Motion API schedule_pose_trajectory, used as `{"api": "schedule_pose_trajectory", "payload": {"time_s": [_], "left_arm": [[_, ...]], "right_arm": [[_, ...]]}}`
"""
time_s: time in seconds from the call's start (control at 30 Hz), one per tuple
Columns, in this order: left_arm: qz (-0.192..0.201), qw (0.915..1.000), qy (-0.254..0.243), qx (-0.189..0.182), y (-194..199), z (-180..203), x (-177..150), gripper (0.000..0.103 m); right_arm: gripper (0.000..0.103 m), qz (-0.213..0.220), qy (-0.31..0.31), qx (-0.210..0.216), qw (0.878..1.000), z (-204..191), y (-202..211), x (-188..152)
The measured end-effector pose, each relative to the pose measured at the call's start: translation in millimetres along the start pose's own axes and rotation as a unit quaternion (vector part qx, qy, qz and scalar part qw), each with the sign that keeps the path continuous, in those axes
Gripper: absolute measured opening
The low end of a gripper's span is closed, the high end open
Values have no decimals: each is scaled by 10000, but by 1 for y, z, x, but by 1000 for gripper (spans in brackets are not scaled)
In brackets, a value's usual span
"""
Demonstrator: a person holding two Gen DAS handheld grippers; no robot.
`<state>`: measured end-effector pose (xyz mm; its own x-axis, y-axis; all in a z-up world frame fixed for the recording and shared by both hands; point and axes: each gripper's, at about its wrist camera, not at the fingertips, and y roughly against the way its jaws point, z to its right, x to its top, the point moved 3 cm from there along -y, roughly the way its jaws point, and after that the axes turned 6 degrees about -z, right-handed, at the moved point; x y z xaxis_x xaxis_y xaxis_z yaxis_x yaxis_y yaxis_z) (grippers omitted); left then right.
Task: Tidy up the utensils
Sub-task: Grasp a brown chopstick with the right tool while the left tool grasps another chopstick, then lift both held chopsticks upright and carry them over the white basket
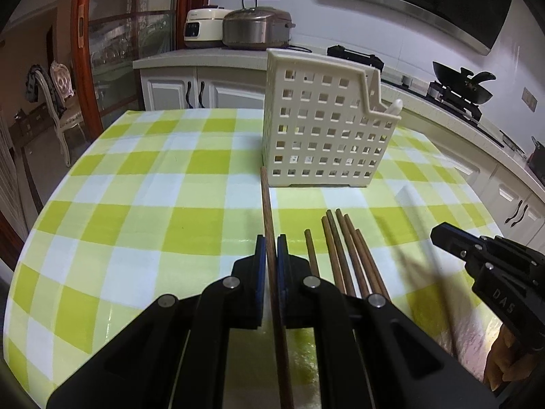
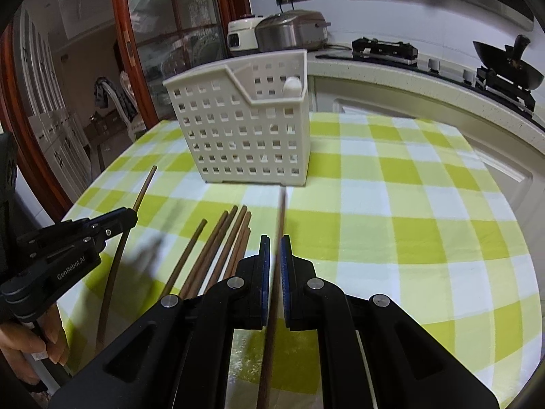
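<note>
On checked cloth, each tool clamping one chopstick, five loose, one holder.

Even, fairly bright indoor light falls on the checked counter, leaving soft shadows beside the loose chopsticks and faint glare on the cloth near the lens. Fisheye distortion bows cabinets and counter edges, with black vignetting in the corners. The chopstick in the right gripper is smeared by motion blur.
</note>
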<state>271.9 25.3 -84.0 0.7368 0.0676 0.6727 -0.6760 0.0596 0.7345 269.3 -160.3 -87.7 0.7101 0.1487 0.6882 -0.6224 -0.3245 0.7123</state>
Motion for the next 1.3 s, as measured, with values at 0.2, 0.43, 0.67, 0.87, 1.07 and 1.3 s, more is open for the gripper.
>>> {"api": "schedule_pose_trajectory", "payload": {"time_s": [0.2,0.43,0.67,0.87,1.07,1.3], "left_arm": [[103,9999,-74,26,11,4,0,7],[37,10000,-52,15,10,3,-4,5],[-390,9992,36,-49,-15,-5,-11,19],[-656,9978,15,50,-37,-4,-19,30],[-712,9973,-24,171,-47,-8,-18,30],[-723,9971,-147,175,-49,-3,-16,6]], "right_arm": [[7,99,70,-10,9999,-2,11,3],[12,-392,72,-213,9990,14,-11,-6],[13,-715,16,-557,9959,41,-24,-12],[15,-965,291,-468,9938,31,-39,-15],[37,-937,437,-606,9928,29,-46,-15],[6,-876,571,-622,9926,26,-47,-13]]}}
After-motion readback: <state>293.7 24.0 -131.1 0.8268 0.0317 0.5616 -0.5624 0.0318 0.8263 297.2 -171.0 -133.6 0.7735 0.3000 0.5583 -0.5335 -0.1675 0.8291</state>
